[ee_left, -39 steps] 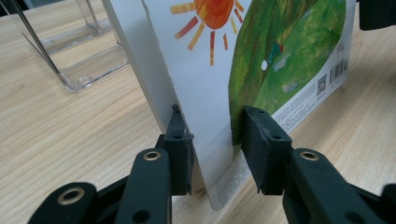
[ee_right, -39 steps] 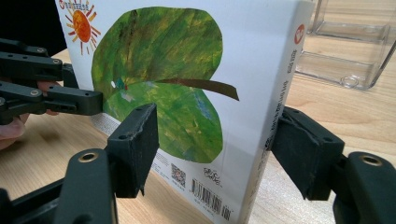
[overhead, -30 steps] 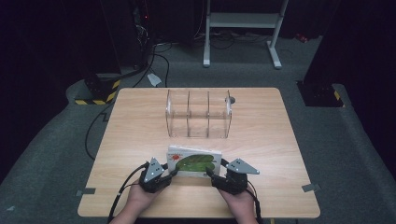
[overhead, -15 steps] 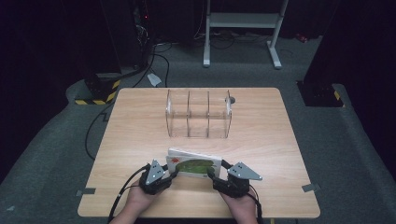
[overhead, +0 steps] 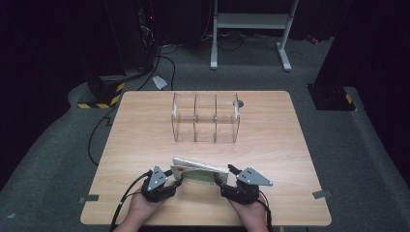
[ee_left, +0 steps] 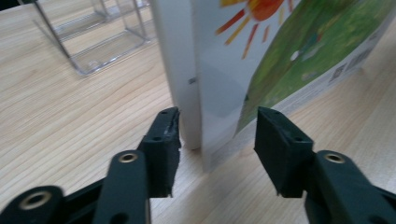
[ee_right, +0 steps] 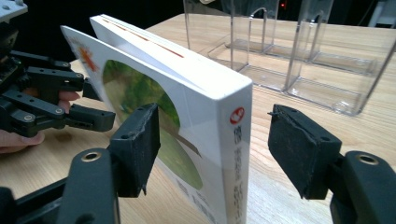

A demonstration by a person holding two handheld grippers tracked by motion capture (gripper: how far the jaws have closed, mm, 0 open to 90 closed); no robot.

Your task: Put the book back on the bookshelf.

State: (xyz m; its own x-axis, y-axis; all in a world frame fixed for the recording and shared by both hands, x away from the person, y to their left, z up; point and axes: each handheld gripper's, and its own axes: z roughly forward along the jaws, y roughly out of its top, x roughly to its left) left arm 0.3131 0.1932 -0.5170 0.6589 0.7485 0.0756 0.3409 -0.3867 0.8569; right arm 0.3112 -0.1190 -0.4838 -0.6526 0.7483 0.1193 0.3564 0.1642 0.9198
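high view: a book (overhead: 200,171) stands on edge near the front of a wooden table (overhead: 145,125), tilted, between the left gripper (overhead: 170,180) and the right gripper (overhead: 223,180), one at each end. a clear three-slot rack (overhead: 205,117) sits well apart, farther back.

left gripper view: the jaws have just been opening and now stand half apart. the book's open page end sits between them; one pad is just beside the pages, the other stands clear of the green cover (ee_left: 303,51). nothing is gripped.

right gripper view: the jaws stand wide on either side of the book's white spine (ee_right: 229,154), one pad near the cover, the other well off. no hold here either, and the book leans.

to do this step well, it seems best to close one gripper squarely on the spine before lifting, so the loose cover cannot flap open or the book tip over.
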